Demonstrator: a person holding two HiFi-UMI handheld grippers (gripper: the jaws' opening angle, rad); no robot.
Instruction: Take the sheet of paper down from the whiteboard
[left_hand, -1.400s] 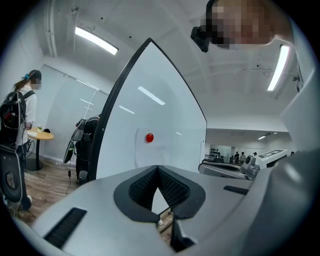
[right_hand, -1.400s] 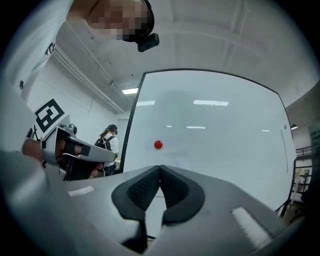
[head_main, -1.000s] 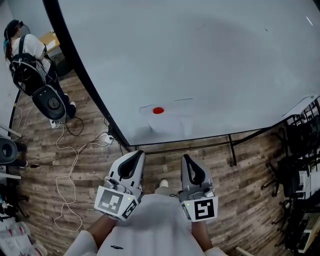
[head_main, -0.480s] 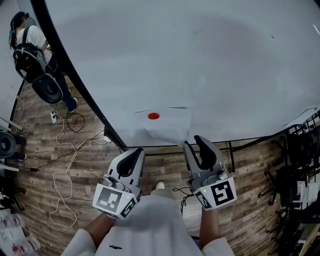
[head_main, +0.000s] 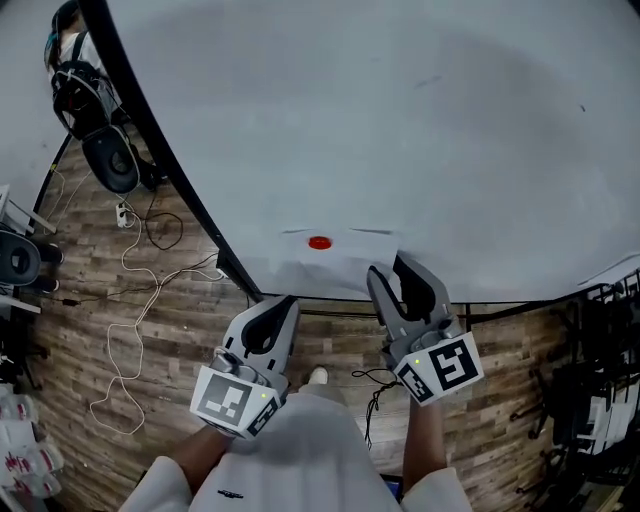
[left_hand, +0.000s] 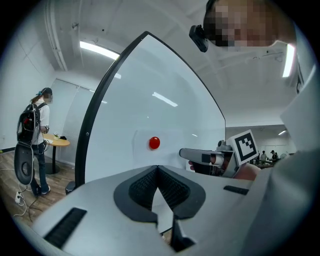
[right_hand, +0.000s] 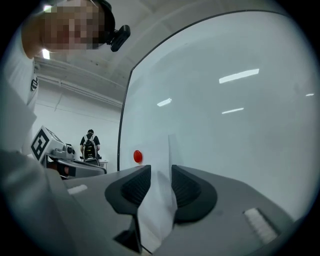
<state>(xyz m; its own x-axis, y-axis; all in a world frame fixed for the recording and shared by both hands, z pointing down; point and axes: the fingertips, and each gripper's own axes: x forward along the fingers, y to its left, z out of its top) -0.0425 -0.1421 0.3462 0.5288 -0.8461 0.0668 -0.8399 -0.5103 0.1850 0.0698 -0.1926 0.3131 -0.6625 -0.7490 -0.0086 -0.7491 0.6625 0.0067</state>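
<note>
Where red magnet (head_main: 319, 242) pins paper (head_main: 341, 266), whiteboard (head_main: 350, 130)

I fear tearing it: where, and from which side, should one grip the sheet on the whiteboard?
The free right edge of the sheet, approached from the right: the red magnet pins only its upper left, and that edge seems to lift off.

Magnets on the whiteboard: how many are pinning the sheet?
1. A red magnet sits near the top left of the sheet on the whiteboard. No other shows, though the right gripper covers the sheet's right edge in the head view.
</note>
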